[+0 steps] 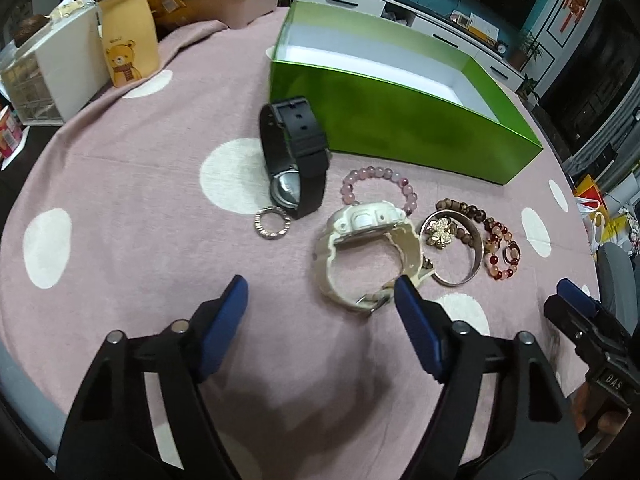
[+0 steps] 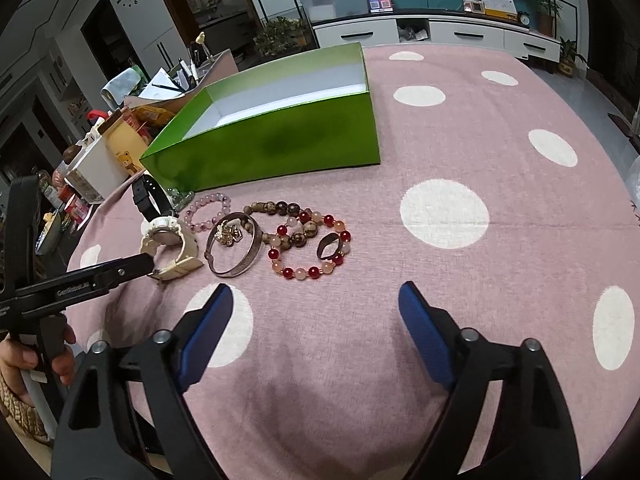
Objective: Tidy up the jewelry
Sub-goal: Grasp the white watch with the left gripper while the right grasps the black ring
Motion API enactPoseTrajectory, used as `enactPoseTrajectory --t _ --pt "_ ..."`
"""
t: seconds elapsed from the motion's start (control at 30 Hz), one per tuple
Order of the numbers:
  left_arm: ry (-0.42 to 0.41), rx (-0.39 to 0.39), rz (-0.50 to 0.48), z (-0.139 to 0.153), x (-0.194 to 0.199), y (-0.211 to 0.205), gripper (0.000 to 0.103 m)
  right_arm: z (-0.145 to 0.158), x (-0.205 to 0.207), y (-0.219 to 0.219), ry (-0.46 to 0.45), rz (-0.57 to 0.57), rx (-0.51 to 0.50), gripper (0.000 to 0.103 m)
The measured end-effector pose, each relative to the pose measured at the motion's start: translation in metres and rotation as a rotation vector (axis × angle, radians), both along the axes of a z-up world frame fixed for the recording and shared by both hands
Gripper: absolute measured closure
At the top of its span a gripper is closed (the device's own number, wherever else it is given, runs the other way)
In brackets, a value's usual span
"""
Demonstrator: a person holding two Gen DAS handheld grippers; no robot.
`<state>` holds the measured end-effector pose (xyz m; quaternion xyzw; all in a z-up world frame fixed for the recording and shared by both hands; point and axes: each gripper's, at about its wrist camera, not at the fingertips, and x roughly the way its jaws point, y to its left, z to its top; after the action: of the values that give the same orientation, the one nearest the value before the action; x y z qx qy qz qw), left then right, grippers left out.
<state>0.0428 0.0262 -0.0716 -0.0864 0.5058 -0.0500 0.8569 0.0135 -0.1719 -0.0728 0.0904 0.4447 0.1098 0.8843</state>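
Left gripper [image 1: 320, 296]: jaws apart, empty, short of cream plastic watch [image 1: 368, 256] | Right gripper [image 2: 314, 300]: jaws apart, empty, facing red-and-peach bead bracelet [image 2: 308, 246] | Open green cardboard box [image 2: 280, 140]: empty behind the jewelry, likely destination.

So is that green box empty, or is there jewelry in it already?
Empty as far as visible: the green box is open-topped, showing only bare white floor in both views. Its near wall hides the front strip inside.
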Motion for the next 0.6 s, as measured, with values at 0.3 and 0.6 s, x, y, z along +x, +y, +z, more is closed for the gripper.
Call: enactPoseTrajectory --t 0.3,0.6 --pt "0.022 0.002 -0.010 -0.009 0.014 -0.011 0.069 -0.010 0.016 0.001 0.007 0.018 -0.012 0.046" --pt "-0.002 0.028 -0.023 -0.010 0.017 -0.010 0.093 -0.016 0.033 0.004 -0.007 0.029 -0.062 0.068"
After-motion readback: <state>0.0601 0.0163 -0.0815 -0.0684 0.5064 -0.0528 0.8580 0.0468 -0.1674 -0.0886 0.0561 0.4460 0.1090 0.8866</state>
